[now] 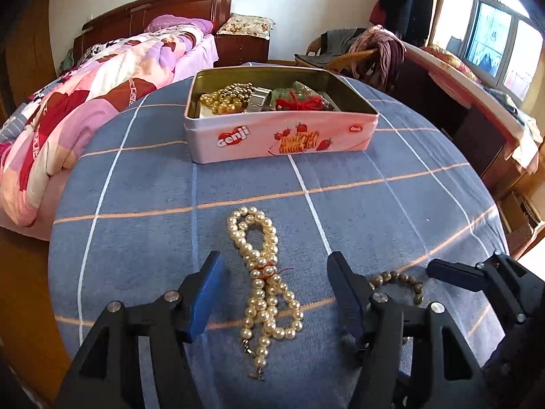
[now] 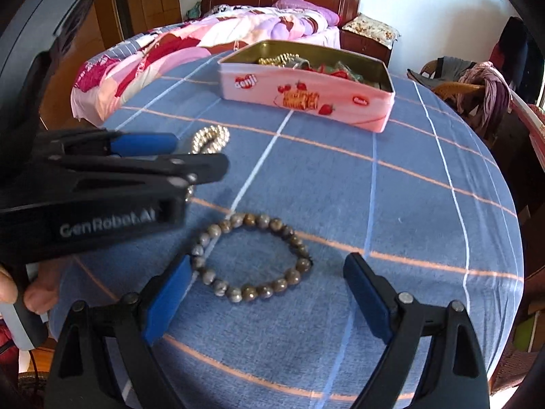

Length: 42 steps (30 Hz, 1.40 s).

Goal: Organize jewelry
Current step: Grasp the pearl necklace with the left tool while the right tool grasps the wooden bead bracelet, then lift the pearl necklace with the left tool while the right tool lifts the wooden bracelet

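A cream pearl necklace (image 1: 264, 286) lies bunched on the blue checked tablecloth, between the fingers of my open left gripper (image 1: 274, 293), which hovers just above it. A brown stone bead bracelet (image 2: 252, 257) lies flat between the fingers of my open right gripper (image 2: 267, 293); it also shows in the left wrist view (image 1: 400, 281). The pink tin (image 1: 272, 136) stands open at the far side, holding gold beads, pearls and a red-corded piece. In the right wrist view the left gripper (image 2: 190, 156) covers most of the pearl necklace (image 2: 209, 138).
The round table's cloth (image 1: 391, 204) drops off at its edges. A bed with a pink quilt (image 1: 102, 92) is at the left. A wicker chair with clothes (image 1: 361, 51) and a desk (image 1: 477, 102) are at the right.
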Tool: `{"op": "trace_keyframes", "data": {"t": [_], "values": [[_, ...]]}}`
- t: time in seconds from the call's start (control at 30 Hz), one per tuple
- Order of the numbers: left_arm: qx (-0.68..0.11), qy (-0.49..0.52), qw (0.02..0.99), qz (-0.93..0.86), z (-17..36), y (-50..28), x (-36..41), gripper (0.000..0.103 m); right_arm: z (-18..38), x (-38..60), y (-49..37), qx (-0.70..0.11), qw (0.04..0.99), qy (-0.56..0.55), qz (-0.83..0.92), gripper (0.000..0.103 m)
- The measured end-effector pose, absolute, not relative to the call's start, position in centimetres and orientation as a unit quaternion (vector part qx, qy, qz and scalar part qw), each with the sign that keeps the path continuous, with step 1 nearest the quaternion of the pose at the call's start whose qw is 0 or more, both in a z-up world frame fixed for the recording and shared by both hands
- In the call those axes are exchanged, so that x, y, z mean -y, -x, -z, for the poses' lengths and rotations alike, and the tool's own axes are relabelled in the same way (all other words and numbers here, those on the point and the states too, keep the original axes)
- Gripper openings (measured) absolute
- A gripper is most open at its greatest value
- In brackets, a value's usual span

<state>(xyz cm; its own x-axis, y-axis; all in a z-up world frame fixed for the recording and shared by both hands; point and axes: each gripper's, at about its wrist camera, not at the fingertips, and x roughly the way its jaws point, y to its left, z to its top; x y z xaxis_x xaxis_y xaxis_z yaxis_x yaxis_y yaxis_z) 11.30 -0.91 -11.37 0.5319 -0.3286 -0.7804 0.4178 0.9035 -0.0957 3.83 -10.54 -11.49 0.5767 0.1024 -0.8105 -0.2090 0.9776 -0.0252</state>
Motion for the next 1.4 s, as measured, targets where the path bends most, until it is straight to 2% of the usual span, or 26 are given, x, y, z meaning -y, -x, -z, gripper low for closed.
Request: {"op": "trace_keyframes", "data": {"t": [0.1, 0.17, 0.3, 0.33, 0.37, 0.43, 0.47, 0.5, 0.53, 0.8, 1.1, 1.4], "values": [[-0.440, -0.068, 0.873, 0.198, 11.8, -11.6, 1.2, 0.063, 11.4, 10.7, -3.8, -0.450, 0.886, 0.061, -0.090, 0.089], [-0.433, -0.081, 0.878, 0.189, 12.1, -11.4, 1.3, 0.063, 11.2, 11.0, -3.7, -0.447, 0.888, 0.059, -0.090, 0.074], [-0.424, -0.083, 0.883, 0.186, 12.3, -11.2, 1.3, 0.063, 10.8, 11.8, -3.9, -0.450, 0.887, 0.057, -0.082, 0.054], [-0.421, -0.083, 0.883, 0.189, 12.3, -11.1, 1.3, 0.056, 10.7, 12.0, -3.9, -0.450, 0.888, 0.055, -0.079, 0.048], [-0.417, -0.083, 0.884, 0.193, 12.2, -11.1, 1.3, 0.041, 10.7, 12.2, -4.0, -0.450, 0.888, 0.053, -0.076, 0.039], [-0.415, -0.087, 0.884, 0.197, 12.1, -11.0, 1.6, 0.021, 10.7, 12.7, -4.1, -0.447, 0.891, 0.048, -0.064, 0.027], [-0.415, -0.087, 0.883, 0.201, 12.1, -11.0, 1.7, 0.017, 10.6, 13.0, -4.1, -0.447, 0.891, 0.044, -0.061, 0.020], [-0.413, -0.089, 0.883, 0.204, 12.0, -10.9, 1.7, 0.014, 10.6, 13.3, -4.2, -0.447, 0.892, 0.037, -0.059, 0.020], [-0.412, -0.086, 0.884, 0.205, 12.0, -10.9, 1.7, 0.012, 10.6, 13.9, -4.3, -0.448, 0.892, 0.024, -0.058, 0.012], [-0.397, -0.015, 0.891, 0.220, 11.4, -10.9, -0.1, 0.012, 9.5, 18.2, -3.8, -0.421, 0.901, -0.084, -0.062, 0.012], [-0.348, 0.036, 0.903, 0.248, 8.3, -10.2, -0.9, 0.012, 6.6, 19.4, -3.9, -0.371, 0.918, -0.121, -0.064, 0.012], [-0.319, 0.032, 0.915, 0.246, 6.0, -10.3, -0.6, 0.012, 3.2, 19.9, -5.4, -0.320, 0.938, -0.123, -0.051, 0.012]]}}
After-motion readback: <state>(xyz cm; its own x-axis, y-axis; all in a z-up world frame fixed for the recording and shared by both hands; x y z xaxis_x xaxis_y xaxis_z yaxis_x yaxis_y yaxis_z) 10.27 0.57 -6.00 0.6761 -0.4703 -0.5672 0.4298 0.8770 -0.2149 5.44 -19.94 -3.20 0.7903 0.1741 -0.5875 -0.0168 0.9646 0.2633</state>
